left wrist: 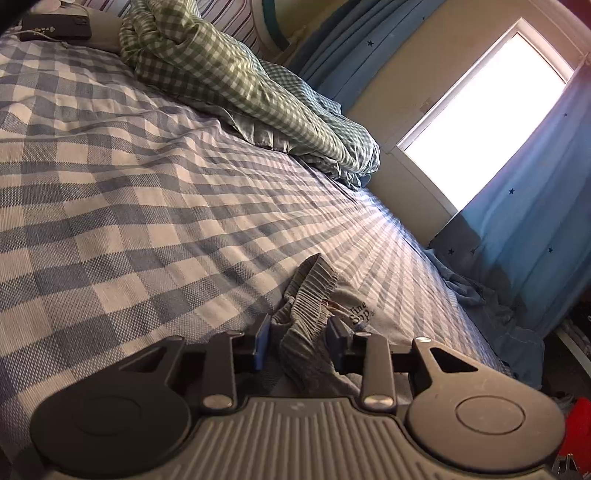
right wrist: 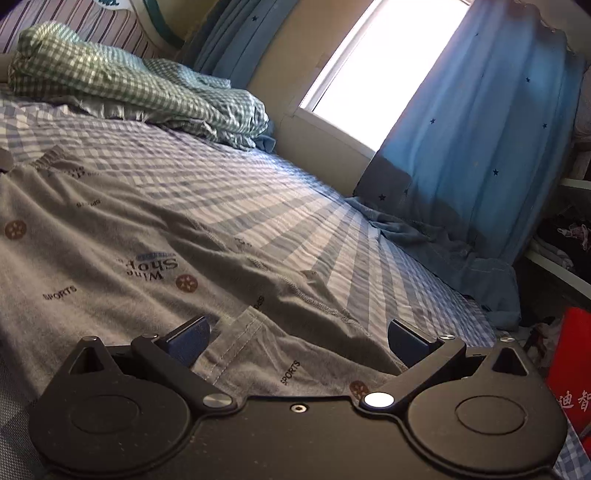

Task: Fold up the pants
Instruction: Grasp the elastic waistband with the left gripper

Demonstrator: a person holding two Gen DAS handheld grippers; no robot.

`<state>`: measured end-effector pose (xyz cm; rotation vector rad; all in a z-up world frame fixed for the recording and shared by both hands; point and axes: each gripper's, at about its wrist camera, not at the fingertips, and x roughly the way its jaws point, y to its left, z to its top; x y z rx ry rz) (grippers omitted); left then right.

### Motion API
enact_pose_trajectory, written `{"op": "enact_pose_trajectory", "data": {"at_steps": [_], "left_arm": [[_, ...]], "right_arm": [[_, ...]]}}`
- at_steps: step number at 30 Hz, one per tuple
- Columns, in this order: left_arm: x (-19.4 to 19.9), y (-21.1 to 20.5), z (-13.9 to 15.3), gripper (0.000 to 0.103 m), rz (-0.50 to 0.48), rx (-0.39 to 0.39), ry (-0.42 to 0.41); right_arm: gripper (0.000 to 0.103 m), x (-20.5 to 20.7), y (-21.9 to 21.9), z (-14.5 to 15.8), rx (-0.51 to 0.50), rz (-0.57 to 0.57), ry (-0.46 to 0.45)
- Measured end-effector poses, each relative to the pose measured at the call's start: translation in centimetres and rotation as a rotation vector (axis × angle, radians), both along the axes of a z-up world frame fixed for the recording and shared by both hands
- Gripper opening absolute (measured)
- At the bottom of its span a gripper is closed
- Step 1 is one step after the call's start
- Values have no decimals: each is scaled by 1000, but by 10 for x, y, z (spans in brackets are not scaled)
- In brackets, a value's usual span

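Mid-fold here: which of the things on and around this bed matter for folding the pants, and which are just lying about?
Job:
grey printed pants, waistband end
left gripper, open around the waistband
right gripper, open over a leg hem
checked bedsheet, the work surface

Lying about:
green gingham quilt
black case
blue curtain
red box

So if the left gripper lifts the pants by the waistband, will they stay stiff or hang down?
Probably hang limp: the pants are thin and wrinkled on the bed. The waistband already bunches between the left gripper's fingers, so it may stretch.
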<state>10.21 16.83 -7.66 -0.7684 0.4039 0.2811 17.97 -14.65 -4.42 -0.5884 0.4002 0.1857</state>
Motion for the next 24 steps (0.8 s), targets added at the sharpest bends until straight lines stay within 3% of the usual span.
{"op": "enact_pose_trajectory", "data": {"at_steps": [5,9,15,24], "left_arm": [[1,-1,1,33,17,-24,8],[2,0,0,39,15,-39,13],[4,-5,0,43,9,5,18],[6,-7,2,48,13,12,25]], "right_arm": [[102,0,7,-7,-39,3,3],[102,2,7,-7,-31,3,16],[102,3,6,-6,-26,3,18],[102,4,5,-5,-6,3,36]]}}
